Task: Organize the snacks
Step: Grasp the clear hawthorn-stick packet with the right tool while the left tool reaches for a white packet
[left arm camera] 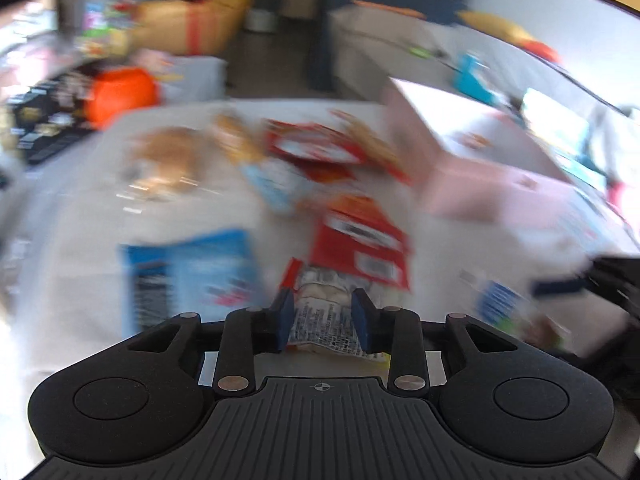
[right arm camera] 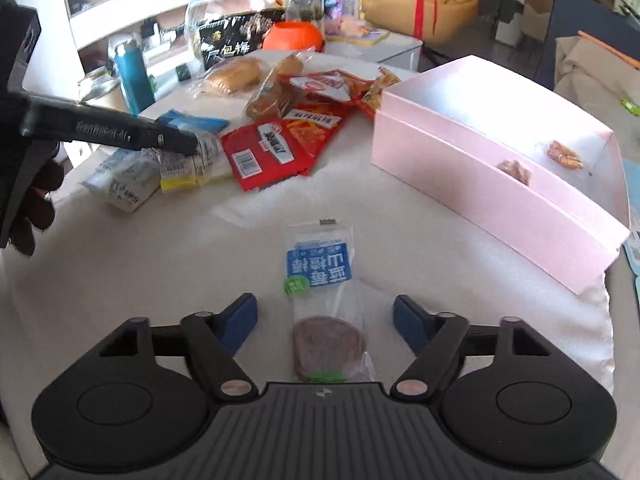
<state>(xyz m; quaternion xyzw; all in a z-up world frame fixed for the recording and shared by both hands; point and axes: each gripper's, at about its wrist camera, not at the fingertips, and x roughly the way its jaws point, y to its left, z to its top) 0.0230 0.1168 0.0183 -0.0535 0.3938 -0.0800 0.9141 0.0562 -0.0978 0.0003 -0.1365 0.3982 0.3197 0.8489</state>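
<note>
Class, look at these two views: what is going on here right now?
A person is sorting snacks on a white-covered table with two hand-held grippers. The left gripper has a clear snack packet between its fingers. The right gripper stands open over a blue-labelled packet. Two snacks already lie in the pink box.

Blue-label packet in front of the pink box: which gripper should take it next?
Right. The right gripper is open with the blue-label packet lying between its fingers, pink box nearby. The left gripper is busy at the snack pile.
</note>
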